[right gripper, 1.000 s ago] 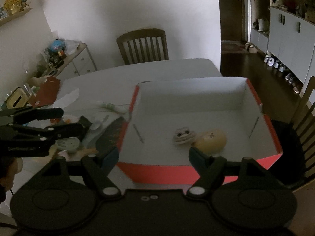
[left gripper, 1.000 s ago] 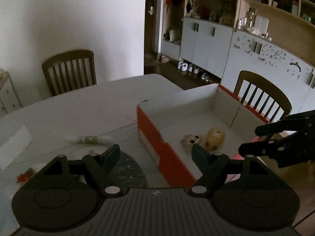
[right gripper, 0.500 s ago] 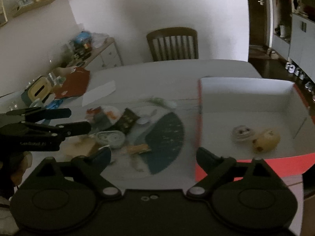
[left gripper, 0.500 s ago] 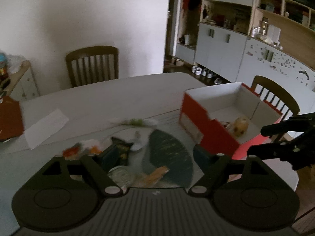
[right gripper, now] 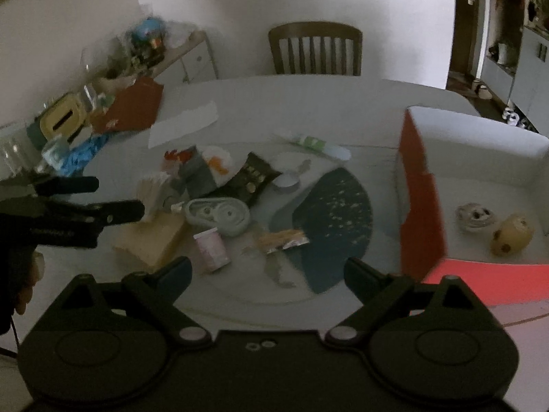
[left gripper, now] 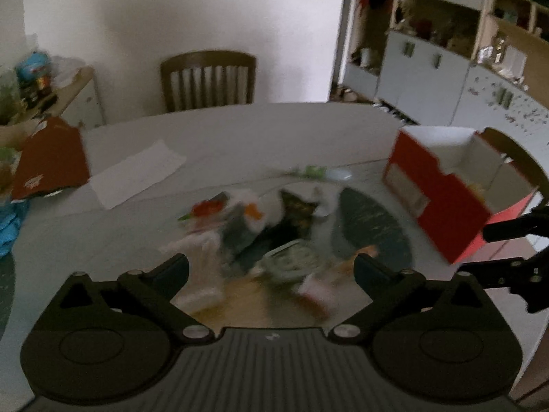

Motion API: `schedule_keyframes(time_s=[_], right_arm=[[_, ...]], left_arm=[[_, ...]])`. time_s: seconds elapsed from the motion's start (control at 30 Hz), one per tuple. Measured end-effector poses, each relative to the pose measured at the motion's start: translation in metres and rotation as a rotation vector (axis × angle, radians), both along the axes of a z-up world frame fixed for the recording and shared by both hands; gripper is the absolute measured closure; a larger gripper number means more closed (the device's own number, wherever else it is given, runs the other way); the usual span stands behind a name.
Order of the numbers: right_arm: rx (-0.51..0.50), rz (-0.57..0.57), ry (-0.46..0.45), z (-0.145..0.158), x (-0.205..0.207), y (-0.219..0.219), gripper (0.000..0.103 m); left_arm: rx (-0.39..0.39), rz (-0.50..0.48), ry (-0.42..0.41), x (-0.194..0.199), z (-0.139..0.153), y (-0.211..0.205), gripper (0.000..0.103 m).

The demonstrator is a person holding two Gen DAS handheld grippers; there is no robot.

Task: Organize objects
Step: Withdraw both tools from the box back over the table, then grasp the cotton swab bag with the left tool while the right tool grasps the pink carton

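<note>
A red cardboard box (right gripper: pixel 420 206) stands at the table's right, also in the left wrist view (left gripper: pixel 435 202). Inside lie a round grey toy (right gripper: pixel 476 216) and a yellow toy (right gripper: pixel 511 235). A pile of small objects lies mid-table: a grey tape dispenser (right gripper: pixel 219 214), a pink bottle (right gripper: pixel 211 249), a dark packet (right gripper: pixel 248 180), a snack wrapper (right gripper: pixel 283 240), a green-white tube (right gripper: pixel 315 146). My right gripper (right gripper: pixel 267 269) is open and empty above the pile's near side. My left gripper (left gripper: pixel 271 267) is open and empty over the pile; it shows in the right wrist view (right gripper: pixel 103 199).
A dark fan-shaped mat (right gripper: pixel 329 219) lies between pile and box. A white paper (right gripper: pixel 183 125) and a red-brown folder (right gripper: pixel 132 106) lie at the far left. A wooden chair (right gripper: pixel 315 49) stands behind the table. A cluttered sideboard (right gripper: pixel 144 51) is at left.
Both grippers have swung left, away from the box, and now face the pile of objects mid-table. Both stay open and empty.
</note>
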State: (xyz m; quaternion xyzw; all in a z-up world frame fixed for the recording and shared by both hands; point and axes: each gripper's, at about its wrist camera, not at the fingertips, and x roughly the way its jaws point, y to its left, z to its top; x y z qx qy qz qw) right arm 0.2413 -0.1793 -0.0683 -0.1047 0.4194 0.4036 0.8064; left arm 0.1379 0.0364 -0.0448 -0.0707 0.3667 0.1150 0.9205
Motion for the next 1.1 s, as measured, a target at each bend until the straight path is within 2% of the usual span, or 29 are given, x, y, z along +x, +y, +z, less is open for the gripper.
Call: schedule_keyframes(time_s=[0.37,0.47,0.6,0.93,1.1], right_arm=[[-0.093,0.093,-0.017,-0.037,-0.014,0.052,0.008],[-0.129,0.097,-0.013,-0.047,-0.011,0.064,0.008],[-0.156,0.115,-0.006,-0.059,-0.008,0.077,0.009],[-0.195,0.142,0.0,-0.077,-0.004,0.099,0.022],[-0.204,0.168,-0.016,-0.081,-0.004,0.107,0.035]], left_arm=[[-0.014,0.125,0.082,0.003,-0.042,0.051,0.0],[-0.041,0.124,0.086,0.009,-0.049,0.057,0.0],[-0.032,0.122,0.08,0.017,-0.056,0.063,0.0],[-0.024,0.14,0.102,0.034,-0.072,0.075,0.0],[-0.024,0.156,0.115,0.037,-0.078,0.08,0.001]])
